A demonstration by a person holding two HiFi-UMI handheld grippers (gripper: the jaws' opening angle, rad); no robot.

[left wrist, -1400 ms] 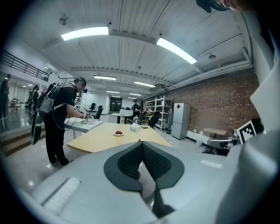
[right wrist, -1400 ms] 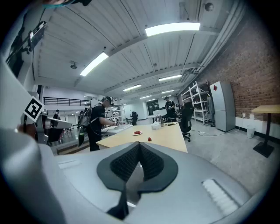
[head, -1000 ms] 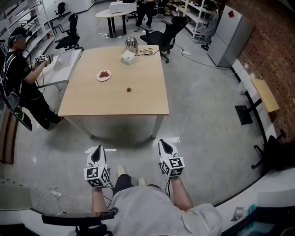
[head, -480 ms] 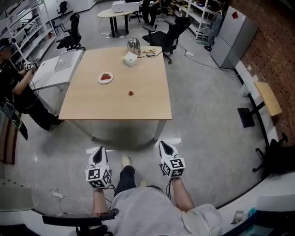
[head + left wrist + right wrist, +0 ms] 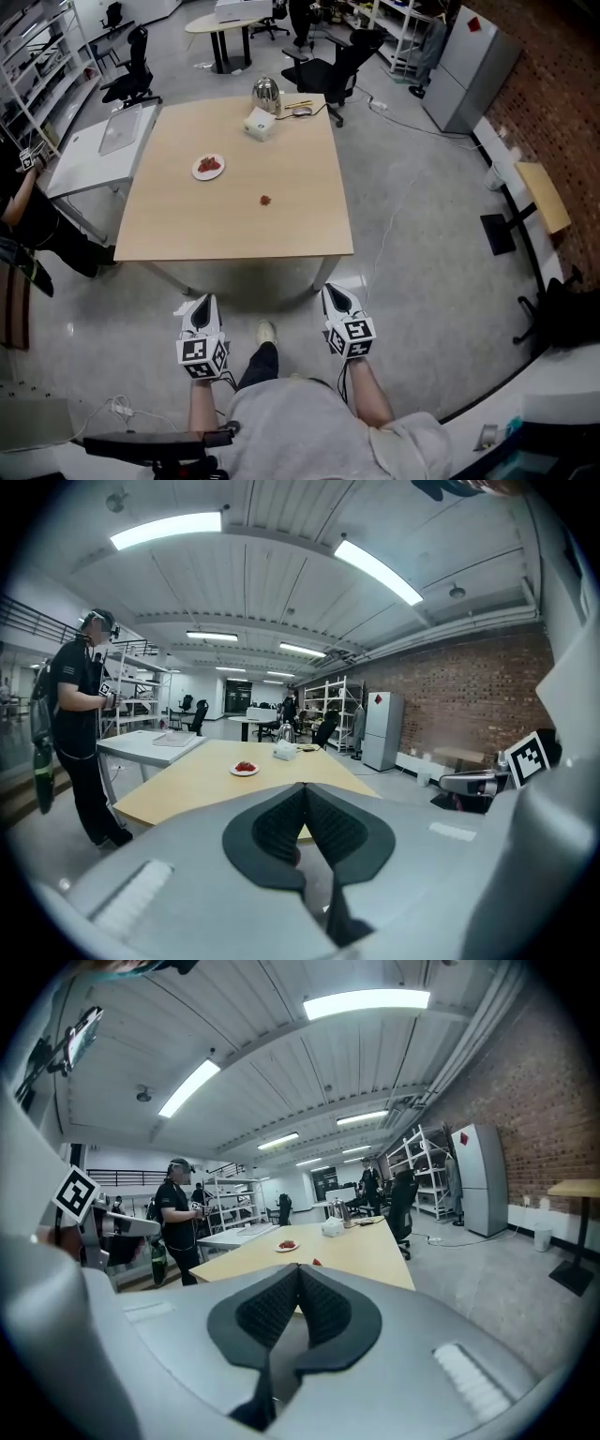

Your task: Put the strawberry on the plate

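Since a second ago the wooden table [image 5: 234, 220] has drawn nearer in the head view, its front edge now lower in the frame, and the bystander [image 5: 21, 192] at the left has slid out to the picture's edge, while both grippers hang much where they were. Nearest, the left gripper [image 5: 201, 304] and the right gripper [image 5: 335, 292] are held low in front of the person's body, pointing forward over the grey floor, with a shoe [image 5: 267, 332] between them. In the left gripper view the dark ribbed pads are closed against each other at the tip, with nothing between them; the right gripper view shows the same, its jaws pressed together and empty. Neither tool touches anything, and both are short of the table's near edge. Farther on, the strawberry [image 5: 265, 200] lies alone on the bare tabletop, right of centre. The white plate [image 5: 209, 167] sits beyond it and to its left, well apart from it, and already carries some red fruit. At the far edge stand a white box [image 5: 260, 123] and, just behind it, a shiny metal kettle [image 5: 267, 94]. A white side table [image 5: 98, 150] adjoins the left side, and a black office chair [image 5: 328, 70] stands past the far corner.
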